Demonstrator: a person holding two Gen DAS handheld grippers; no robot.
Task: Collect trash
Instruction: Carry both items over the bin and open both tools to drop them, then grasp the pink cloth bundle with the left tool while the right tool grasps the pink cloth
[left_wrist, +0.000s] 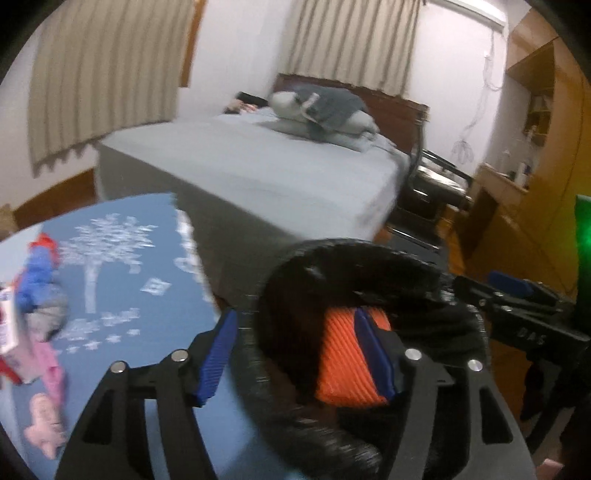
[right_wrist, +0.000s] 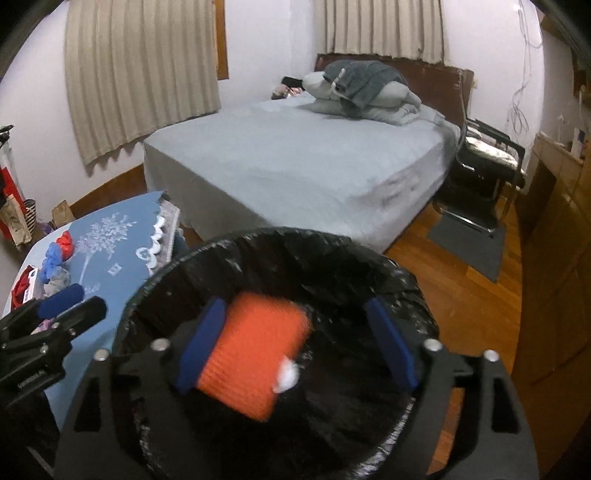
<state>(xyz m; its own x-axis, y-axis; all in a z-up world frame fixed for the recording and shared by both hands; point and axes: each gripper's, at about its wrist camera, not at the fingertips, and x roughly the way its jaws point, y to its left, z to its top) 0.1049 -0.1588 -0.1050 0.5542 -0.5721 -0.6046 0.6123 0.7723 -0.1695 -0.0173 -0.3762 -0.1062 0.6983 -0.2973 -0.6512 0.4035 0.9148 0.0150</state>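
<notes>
A bin lined with a black bag (right_wrist: 332, 251) stands beside a blue table. An orange ribbed packet (right_wrist: 255, 354) is inside it, blurred, with a white scrap (right_wrist: 288, 376) beside it. My right gripper (right_wrist: 295, 343) is open above the bin mouth, touching nothing. My left gripper (left_wrist: 299, 354) is open, its fingers astride the bin's rim (left_wrist: 273, 280); the orange packet (left_wrist: 343, 358) shows inside. More trash lies on the table: a red and blue crumpled wrapper (right_wrist: 59, 251), a grey wad (left_wrist: 48, 317), a pink wrapper (left_wrist: 48, 369) and a small carton (left_wrist: 7, 321).
The blue table (left_wrist: 147, 258) with its white tree print is left of the bin. A grey bed (right_wrist: 314, 162) stands behind, a black chair (right_wrist: 484, 162) to its right, wooden cabinets (right_wrist: 554, 240) at far right. Bags stand on the floor (right_wrist: 14, 214) at far left.
</notes>
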